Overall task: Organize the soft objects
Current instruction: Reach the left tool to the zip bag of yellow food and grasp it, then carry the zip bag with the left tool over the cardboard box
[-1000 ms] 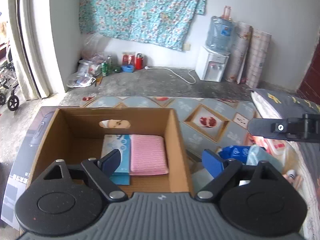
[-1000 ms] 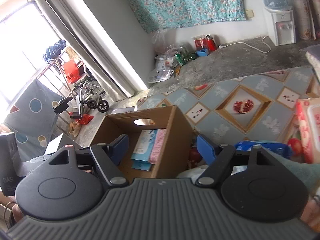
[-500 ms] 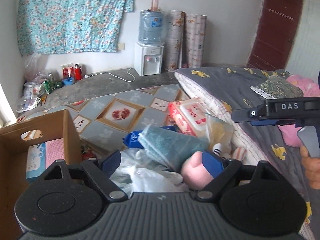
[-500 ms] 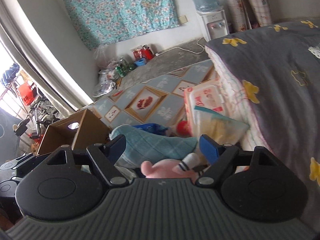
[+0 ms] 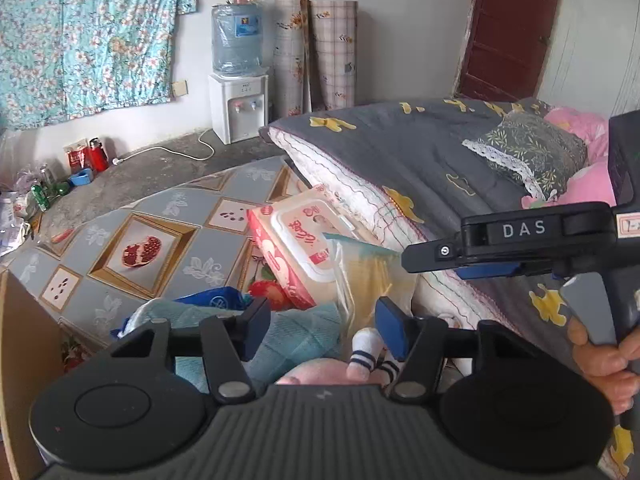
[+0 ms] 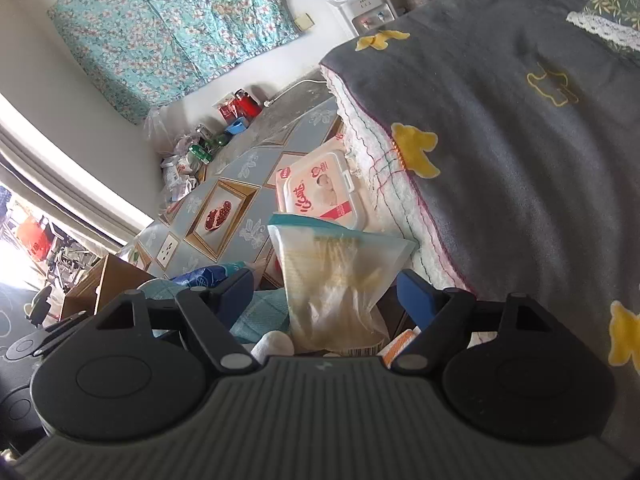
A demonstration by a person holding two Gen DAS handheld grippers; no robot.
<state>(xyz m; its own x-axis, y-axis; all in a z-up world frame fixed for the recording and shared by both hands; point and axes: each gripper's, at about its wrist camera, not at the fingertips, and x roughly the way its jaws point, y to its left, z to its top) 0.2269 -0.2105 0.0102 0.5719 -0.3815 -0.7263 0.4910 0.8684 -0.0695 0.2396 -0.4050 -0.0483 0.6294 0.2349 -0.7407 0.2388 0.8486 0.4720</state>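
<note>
A pile of soft things lies on the patterned floor mat beside the bed. It holds a teal towel (image 5: pixel 296 336), a pink plush with striped white feet (image 5: pixel 360 354), a clear zip bag of yellowish cloth (image 6: pixel 336 280), a pink wet-wipes pack (image 5: pixel 296 248) and a blue packet (image 5: pixel 216 302). My left gripper (image 5: pixel 322 322) is open just above the towel and plush. My right gripper (image 6: pixel 324 294) is open with the zip bag between its fingers; it also shows in the left wrist view (image 5: pixel 500 256). The cardboard box (image 6: pixel 100 284) stands to the left.
A bed with a grey quilt (image 5: pixel 420 160) rises right of the pile. A water dispenser (image 5: pixel 238 80), rolled mats (image 5: pixel 316 52) and bottles (image 5: pixel 86 156) stand at the far wall. The box's near wall (image 5: pixel 20 360) is at the left edge.
Both grippers swung right from the box to the pile and moved in closer. The right gripper now frames the zip bag. Both stay open.
</note>
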